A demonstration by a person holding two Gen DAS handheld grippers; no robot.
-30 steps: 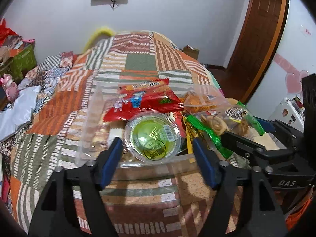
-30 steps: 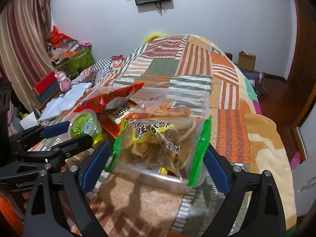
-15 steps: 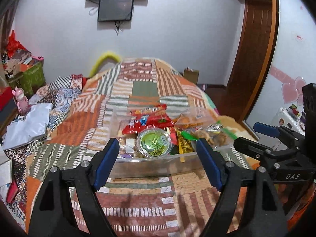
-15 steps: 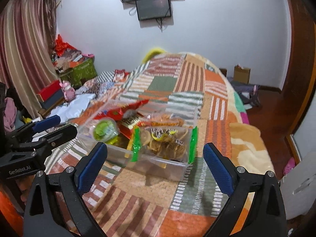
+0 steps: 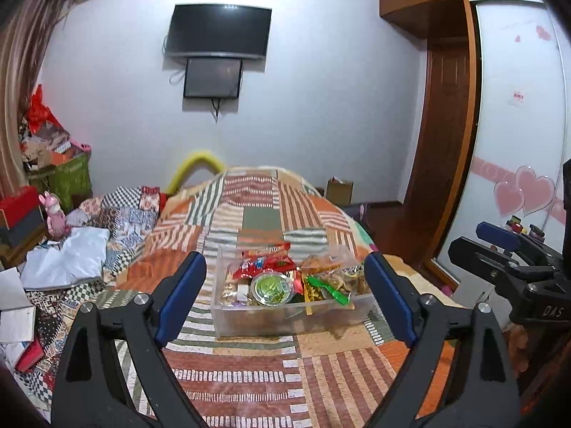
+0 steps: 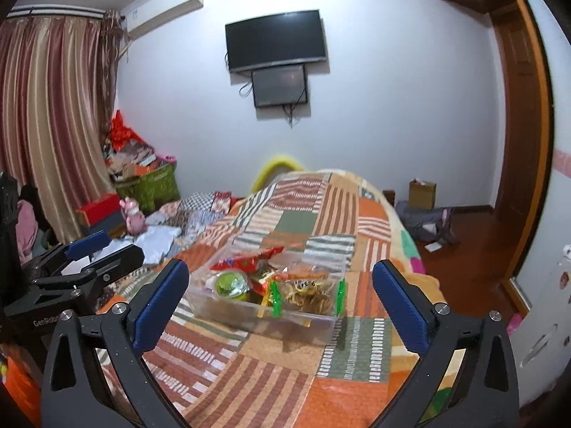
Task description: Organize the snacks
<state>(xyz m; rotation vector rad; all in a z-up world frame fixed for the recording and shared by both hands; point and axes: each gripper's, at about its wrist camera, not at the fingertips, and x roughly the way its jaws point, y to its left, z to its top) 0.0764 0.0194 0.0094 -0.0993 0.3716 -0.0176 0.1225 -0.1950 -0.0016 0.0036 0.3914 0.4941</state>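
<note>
A clear plastic bin (image 5: pixel 249 321) (image 6: pixel 303 324) sits on the patchwork bedspread (image 5: pixel 260 221), packed with snacks: a round green-lidded cup (image 5: pixel 273 288) (image 6: pixel 231 283), red wrappers (image 5: pixel 264 262) (image 6: pixel 249 259) and a green-edged bag of crisps (image 5: pixel 339 281) (image 6: pixel 307 294). My left gripper (image 5: pixel 285 299) hangs well short of the bin, jaws opening, nothing between its blue pads. My right gripper (image 6: pixel 280 305) stands likewise back from the bin, jaws opening wide and empty. Each gripper shows at the edge of the other's view.
Clothes, papers and a pink toy (image 5: pixel 55 214) crowd the bed's left side. Boxes and a green basket (image 6: pixel 150 185) stand by the curtain. A television (image 6: pixel 276 41) hangs on the far wall. A wardrobe with sliding doors (image 5: pixel 517 142) rises to the right, a cardboard box (image 6: pixel 423 194) on the floor.
Both grippers have pulled back and risen away from the bin, which now looks small and far. Their jaws have spread wider. The snacks stay in the bin.
</note>
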